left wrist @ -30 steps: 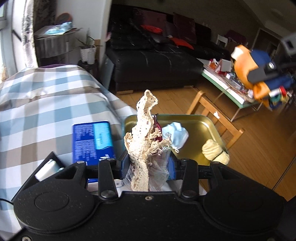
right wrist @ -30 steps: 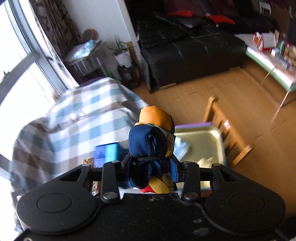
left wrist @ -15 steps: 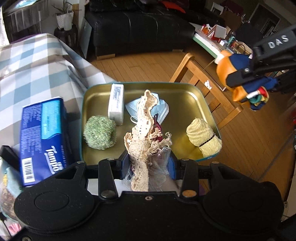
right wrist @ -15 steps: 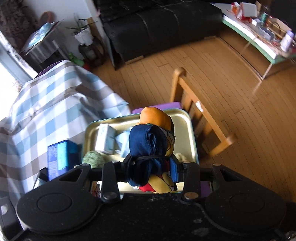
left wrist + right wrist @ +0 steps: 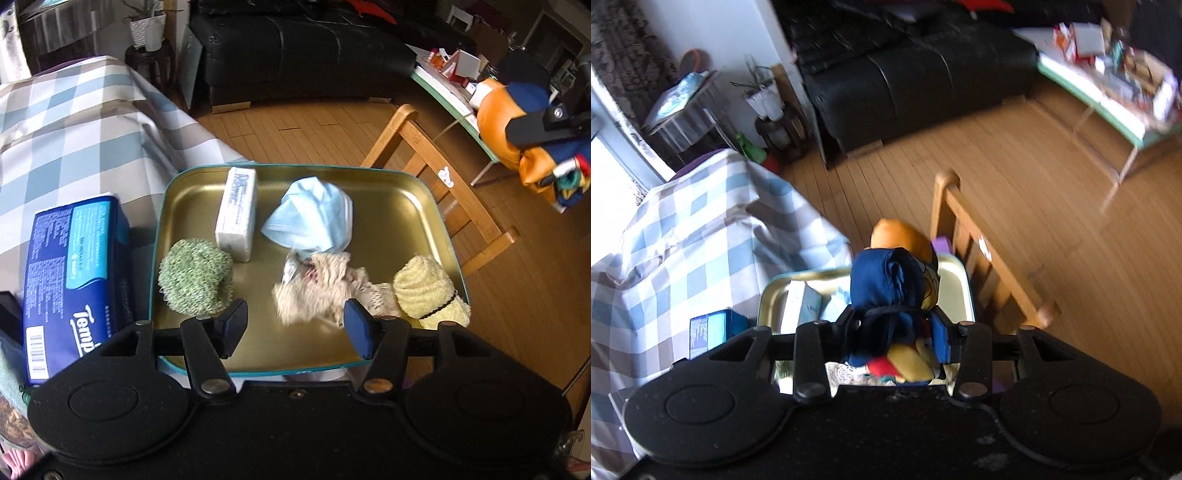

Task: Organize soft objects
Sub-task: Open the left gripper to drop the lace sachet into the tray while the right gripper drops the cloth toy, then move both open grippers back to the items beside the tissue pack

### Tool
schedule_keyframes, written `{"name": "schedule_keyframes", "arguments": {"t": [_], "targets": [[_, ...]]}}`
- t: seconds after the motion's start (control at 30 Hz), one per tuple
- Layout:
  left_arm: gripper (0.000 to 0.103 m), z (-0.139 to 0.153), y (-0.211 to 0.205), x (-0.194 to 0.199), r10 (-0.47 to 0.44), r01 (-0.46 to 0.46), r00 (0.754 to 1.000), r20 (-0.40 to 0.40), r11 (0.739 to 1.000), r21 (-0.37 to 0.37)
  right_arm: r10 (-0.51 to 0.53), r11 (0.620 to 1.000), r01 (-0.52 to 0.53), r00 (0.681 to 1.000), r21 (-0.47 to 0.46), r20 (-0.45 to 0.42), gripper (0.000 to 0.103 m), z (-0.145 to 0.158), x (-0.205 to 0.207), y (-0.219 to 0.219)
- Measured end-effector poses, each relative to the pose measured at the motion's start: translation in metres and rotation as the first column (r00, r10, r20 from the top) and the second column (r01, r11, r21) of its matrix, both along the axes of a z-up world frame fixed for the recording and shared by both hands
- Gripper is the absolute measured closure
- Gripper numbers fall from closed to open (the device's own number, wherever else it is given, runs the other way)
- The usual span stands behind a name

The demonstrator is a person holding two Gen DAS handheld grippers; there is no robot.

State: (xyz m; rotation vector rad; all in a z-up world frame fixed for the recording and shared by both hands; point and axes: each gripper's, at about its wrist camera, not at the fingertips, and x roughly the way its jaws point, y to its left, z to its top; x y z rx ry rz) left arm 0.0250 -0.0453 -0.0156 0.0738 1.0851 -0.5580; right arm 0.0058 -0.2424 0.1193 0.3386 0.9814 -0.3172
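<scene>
home living room, black sofa (image 5: pixel 295 48), wooden floor (image 5: pixel 1052 192)

In the tray (image 5: pixel 417 192) on the table we see a knitted ball (image 5: pixel 195 280) at left, a tissue packet (image 5: pixel 236 214) behind it, a face mask (image 5: pixel 314 218) mid-tray, a lace bundle (image 5: pixel 317 291) before it, and a rolled towel (image 5: pixel 428 288) at right; a tissue box (image 5: pixel 74 273) lies left of the tray.

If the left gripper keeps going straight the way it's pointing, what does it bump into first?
Probably the cream lace bundle lying in the gold tray. The left gripper has its jaws opening and empty, aimed down at it. Depth is hard to judge, so it might touch bare tray first.
</scene>
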Motion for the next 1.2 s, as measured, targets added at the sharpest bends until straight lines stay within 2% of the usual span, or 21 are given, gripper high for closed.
{"name": "schedule_keyframes", "arguments": {"t": [0.03, 0.1, 0.37, 0.53, 0.8, 0.97, 1.03, 1.07, 1.2], "targets": [[0.048, 0.001, 0.003, 0.000, 0.009, -0.009, 1.000, -0.003, 1.000, -0.003, 0.004, 1.000, -0.004, 1.000, -0.007, 0.014, 0.044, 0.002, -0.001, 0.002], [0.048, 0.001, 0.009, -0.001, 0.022, -0.022, 1.000, -0.002, 1.000, -0.005, 0.009, 1.000, -0.009, 0.999, -0.015, 0.031, 0.038, 0.006, -0.002, 0.004], [0.048, 0.008, 0.034, -0.012, 0.058, -0.058, 0.998, 0.022, 0.998, 0.008, 0.000, 1.000, 0.000, 1.000, -0.013, 0.027, 0.038, 0.013, -0.003, 0.005], [0.048, 0.012, 0.053, -0.017, 0.078, -0.078, 0.997, 0.030, 0.997, 0.018, 0.005, 0.999, -0.004, 1.000, -0.043, 0.017, 0.038, 0.016, -0.004, 0.011], [0.047, 0.020, 0.102, -0.023, 0.126, -0.132, 0.989, 0.074, 0.987, 0.087, 0.030, 0.998, -0.030, 0.999, -0.051, 0.012, 0.038, 0.021, -0.006, 0.019], [0.047, 0.028, 0.151, -0.021, 0.203, -0.214, 0.974, 0.104, 0.970, 0.112, 0.057, 0.997, -0.056, 0.998, -0.054, 0.013, 0.038, 0.025, -0.006, 0.028], [0.042, 0.030, 0.168, -0.020, 0.233, -0.247, 0.966, 0.116, 0.961, 0.127, 0.069, 0.996, -0.069, 0.998, -0.058, 0.009, 0.038, 0.025, -0.006, 0.033], [0.035, 0.030, 0.177, -0.021, 0.248, -0.264, 0.961, 0.126, 0.955, 0.134, 0.077, 0.995, -0.076, 0.997, -0.059, 0.006, 0.038, 0.026, -0.006, 0.036], [0.035, 0.030, 0.205, -0.023, 0.298, -0.316, 0.945, 0.134, 0.938, 0.142, 0.110, 0.992, -0.111, 0.994, -0.058, -0.012, 0.038, 0.024, -0.008, 0.051]]}}
